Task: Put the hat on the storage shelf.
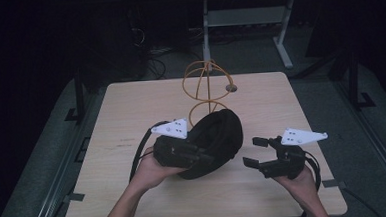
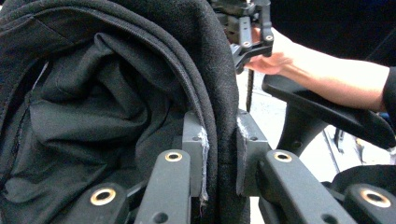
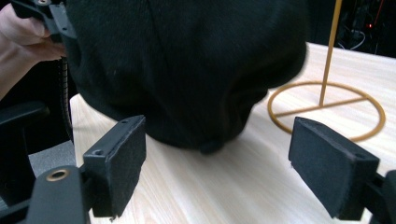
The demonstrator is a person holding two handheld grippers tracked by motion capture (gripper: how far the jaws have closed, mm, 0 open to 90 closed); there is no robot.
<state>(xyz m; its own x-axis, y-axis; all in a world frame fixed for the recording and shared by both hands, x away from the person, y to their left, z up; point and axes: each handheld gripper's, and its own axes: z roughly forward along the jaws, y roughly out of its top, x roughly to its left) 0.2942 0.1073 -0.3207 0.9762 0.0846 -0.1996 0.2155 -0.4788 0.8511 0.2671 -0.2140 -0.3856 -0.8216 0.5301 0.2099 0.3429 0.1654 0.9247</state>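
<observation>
Pads of the left gripper (image 2: 219,154) pinch the rim of a black cap (image 1: 217,137), its lined inside facing that camera. The right gripper (image 1: 261,152) stands wide open and holds nothing, just beside the cap. The fabric looks like felted wool, though the light is dim. Behind stands an orange wire stand (image 1: 205,88) with a ring base on the pale wooden table (image 1: 131,111); the room is dark.

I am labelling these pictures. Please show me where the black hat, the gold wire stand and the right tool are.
black hat (image 1: 221,137), high view, on its crown.
gold wire stand (image 3: 327,107), right gripper view, on its round base ring.
right tool (image 1: 257,151), high view, between its open fingertips.
</observation>
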